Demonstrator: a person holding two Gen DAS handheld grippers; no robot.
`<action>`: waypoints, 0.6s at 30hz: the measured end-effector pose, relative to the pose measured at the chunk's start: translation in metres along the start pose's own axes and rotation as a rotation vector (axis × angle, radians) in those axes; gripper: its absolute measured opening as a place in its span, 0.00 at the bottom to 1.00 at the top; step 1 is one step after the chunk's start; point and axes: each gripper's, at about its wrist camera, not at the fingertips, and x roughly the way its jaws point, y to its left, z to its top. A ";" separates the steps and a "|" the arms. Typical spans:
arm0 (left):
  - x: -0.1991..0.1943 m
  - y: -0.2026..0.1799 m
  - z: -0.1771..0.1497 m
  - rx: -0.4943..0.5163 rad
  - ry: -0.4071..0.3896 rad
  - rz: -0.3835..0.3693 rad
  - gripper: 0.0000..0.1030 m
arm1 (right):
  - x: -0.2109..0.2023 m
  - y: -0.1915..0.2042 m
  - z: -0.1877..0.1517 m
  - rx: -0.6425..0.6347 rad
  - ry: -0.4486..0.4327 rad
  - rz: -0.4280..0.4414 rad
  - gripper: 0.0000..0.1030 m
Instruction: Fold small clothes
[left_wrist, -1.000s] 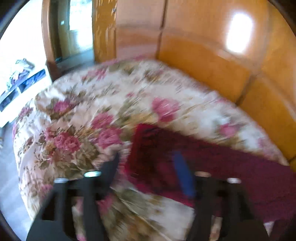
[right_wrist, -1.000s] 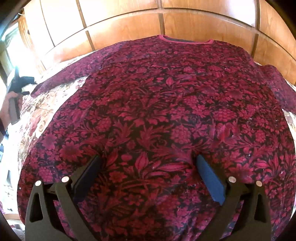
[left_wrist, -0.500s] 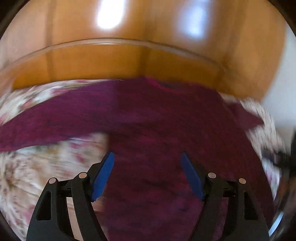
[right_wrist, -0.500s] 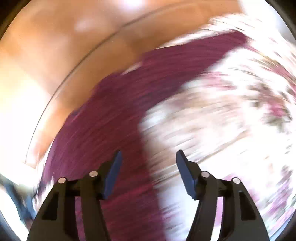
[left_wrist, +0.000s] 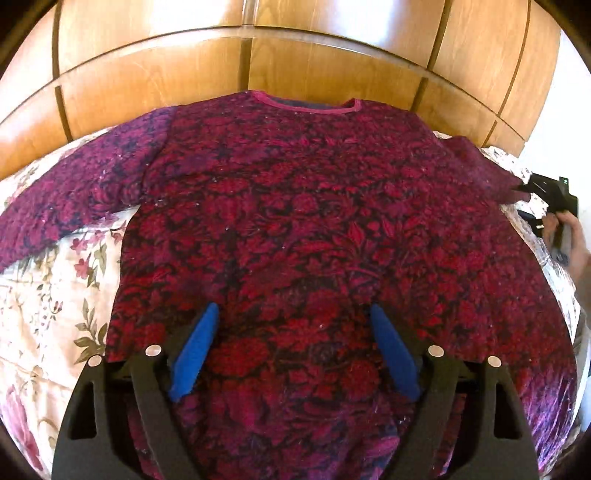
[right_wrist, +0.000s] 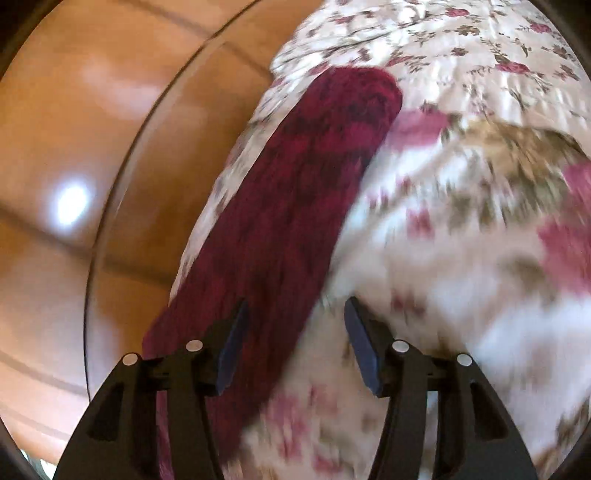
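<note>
A dark red floral long-sleeved top (left_wrist: 314, 229) lies flat on a floral bedspread (left_wrist: 48, 295), neckline toward the wooden headboard, both sleeves spread out. My left gripper (left_wrist: 291, 325) is open and empty, hovering over the lower middle of the top. My right gripper (right_wrist: 295, 317) is open and empty, over the top's right sleeve (right_wrist: 295, 192), whose cuff lies ahead of it. The right gripper also shows in the left wrist view (left_wrist: 546, 192) at the right sleeve's end.
A wooden panelled headboard (left_wrist: 258, 62) runs behind the bed, also in the right wrist view (right_wrist: 92, 166). A hand (left_wrist: 569, 243) holds the right gripper at the bed's right edge. Bedspread (right_wrist: 461, 240) stretches right of the sleeve.
My left gripper swung from the left sleeve to the middle of the top. My right gripper swung from the body of the top to the right sleeve. Both stayed open.
</note>
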 end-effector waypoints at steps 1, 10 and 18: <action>-0.001 0.002 -0.001 -0.004 0.000 -0.005 0.81 | 0.003 0.002 0.006 0.005 -0.010 -0.009 0.52; 0.000 0.006 0.002 -0.010 -0.001 -0.014 0.84 | -0.017 0.045 0.018 -0.318 -0.096 -0.282 0.10; 0.000 0.006 0.001 -0.012 -0.006 -0.020 0.84 | -0.053 0.004 -0.004 -0.310 -0.162 -0.483 0.08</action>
